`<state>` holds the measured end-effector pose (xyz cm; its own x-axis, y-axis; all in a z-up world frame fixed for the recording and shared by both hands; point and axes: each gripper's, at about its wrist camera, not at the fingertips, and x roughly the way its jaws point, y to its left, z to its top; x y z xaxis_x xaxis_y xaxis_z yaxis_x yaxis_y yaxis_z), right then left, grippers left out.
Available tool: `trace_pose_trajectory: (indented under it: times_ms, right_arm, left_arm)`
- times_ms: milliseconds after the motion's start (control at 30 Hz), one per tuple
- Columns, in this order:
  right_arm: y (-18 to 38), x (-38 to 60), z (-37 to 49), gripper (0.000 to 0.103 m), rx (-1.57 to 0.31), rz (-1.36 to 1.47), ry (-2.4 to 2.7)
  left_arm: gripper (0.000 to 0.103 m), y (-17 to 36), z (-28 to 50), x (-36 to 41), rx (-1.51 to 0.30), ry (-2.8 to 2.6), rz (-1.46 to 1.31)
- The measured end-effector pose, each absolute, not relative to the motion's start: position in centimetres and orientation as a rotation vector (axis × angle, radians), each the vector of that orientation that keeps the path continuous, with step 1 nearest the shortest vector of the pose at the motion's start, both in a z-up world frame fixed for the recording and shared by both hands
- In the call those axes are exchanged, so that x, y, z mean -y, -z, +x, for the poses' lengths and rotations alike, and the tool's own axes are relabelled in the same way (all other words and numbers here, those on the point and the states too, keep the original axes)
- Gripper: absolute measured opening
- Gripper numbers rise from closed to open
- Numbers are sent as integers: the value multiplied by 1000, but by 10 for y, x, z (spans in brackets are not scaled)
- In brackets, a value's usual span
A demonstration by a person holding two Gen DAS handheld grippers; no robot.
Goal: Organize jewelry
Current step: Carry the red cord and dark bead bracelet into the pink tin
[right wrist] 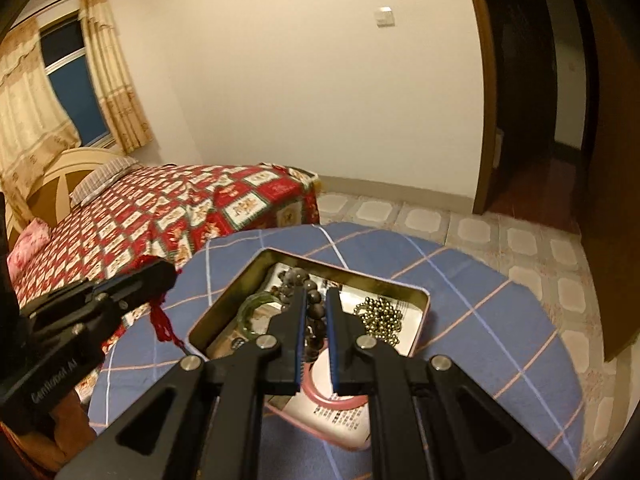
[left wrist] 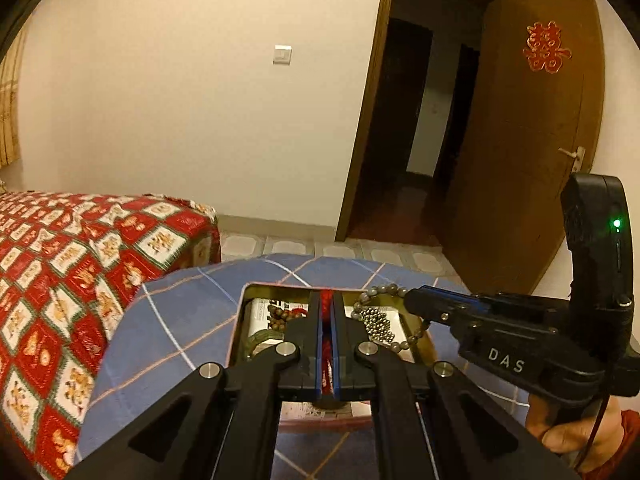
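- Looking through the left wrist camera, the left gripper (left wrist: 327, 320) has its fingers almost shut, with a red tassel cord (left wrist: 327, 330) pinched between them.
- It hangs right over the open tin box (left wrist: 240, 320) on the blue checked worktop (left wrist: 180, 320).
- The right gripper (left wrist: 416, 303) comes in from the right side. A grey bead bracelet (left wrist: 378, 294) loops around its tip, so it looks pinched there, and the loop hangs over the box.
- A pile of small shiny beads (left wrist: 374, 320) and some brown beads (left wrist: 280, 316) already lie inside the box.
- Looking through the right wrist camera, the fingers of the right gripper (right wrist: 316, 312) stand a small way apart, with dark beads (right wrist: 314, 310) showing in the gap. I cannot tell from here if they are being held.
- A green bangle (right wrist: 256, 306) and the shiny beads (right wrist: 382, 314) sit in the box (right wrist: 420, 300).
- The left gripper (right wrist: 170, 274) is at the left, with the red cord (right wrist: 162, 320) dangling from it, just outside the box.
- I think much is done. The red cord and the bracelet still need to be put down inside.
- The pink lid (right wrist: 344, 424) lies next to the box, so it is not closed yet.
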<state>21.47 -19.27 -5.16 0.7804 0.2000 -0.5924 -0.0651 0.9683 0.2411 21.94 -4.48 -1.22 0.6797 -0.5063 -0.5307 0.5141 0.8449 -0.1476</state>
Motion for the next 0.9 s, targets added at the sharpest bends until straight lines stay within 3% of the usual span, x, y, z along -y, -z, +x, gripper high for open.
trace_pose_trajectory:
  times_ms: [900]
  right_arm:
    - [96, 223, 245, 15, -755, 212, -62]
  left_arm:
    - [2, 87, 265, 92, -777, 492, 146]
